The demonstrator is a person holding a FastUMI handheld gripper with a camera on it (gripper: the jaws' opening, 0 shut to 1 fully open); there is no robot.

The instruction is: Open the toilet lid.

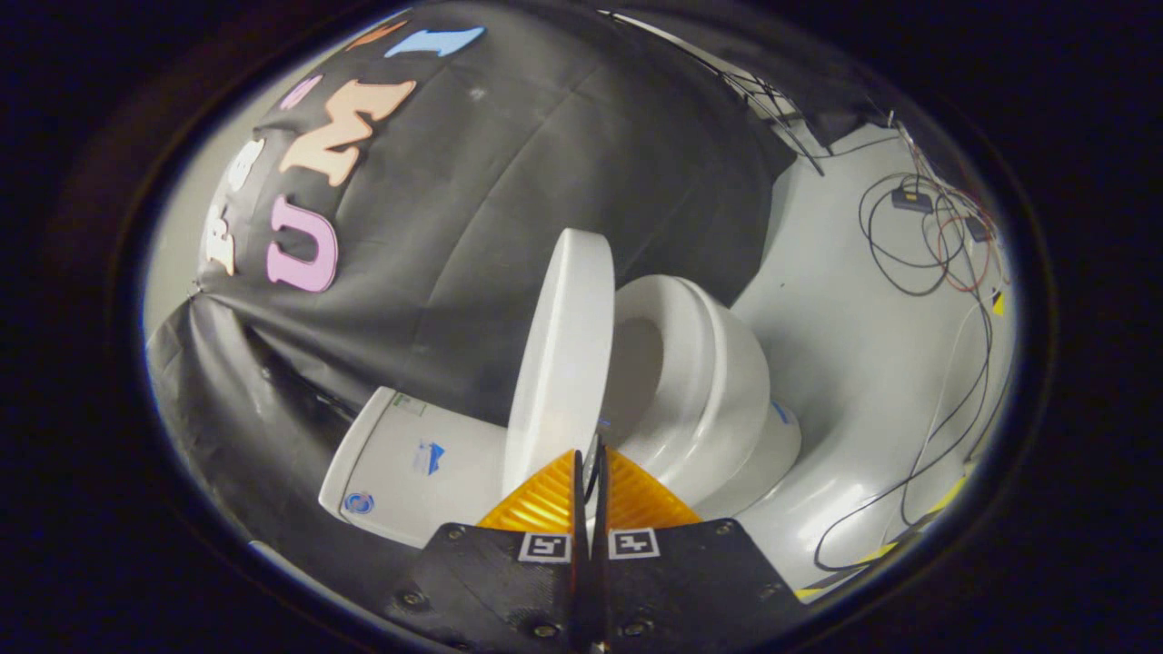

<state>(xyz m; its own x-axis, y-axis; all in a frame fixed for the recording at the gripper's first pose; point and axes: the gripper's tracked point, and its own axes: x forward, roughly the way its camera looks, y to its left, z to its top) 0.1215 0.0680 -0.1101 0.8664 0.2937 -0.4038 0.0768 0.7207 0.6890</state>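
Toilet lid [563,350], a white, smooth, oval plastic cover, is seen near the centre of the frame, raised well off the seat and presented almost edge-on. It rises from just beyond the fingertips towards the middle of the picture. It is judged to be most of the way open, since a wide wedge of space is left between it and the white oval seat ring [704,363] lying to its right.

The gripper [589,463] is placed at the bottom centre of the frame, with its two fingers brought together so that hardly any gap is left between them. Whether a thin part of the lid's edge is pinched between the tips cannot be told, because the tips meet right where the lid's lower end is seen. The near-closed fingers are probably used as a single narrow blade for pushing or lifting the lid, not for clasping it.

The white ceramic tank [400,463], box-shaped and carrying small blue marks, is seen at the lower left, beside the lid; the lid is expected to come to rest against it. The white bowl [763,445] is found at the lower right of centre, standing on the pale grey floor [854,363]. Thin black and red cables [918,245] are left lying on that floor at the upper right, well apart from the toilet.
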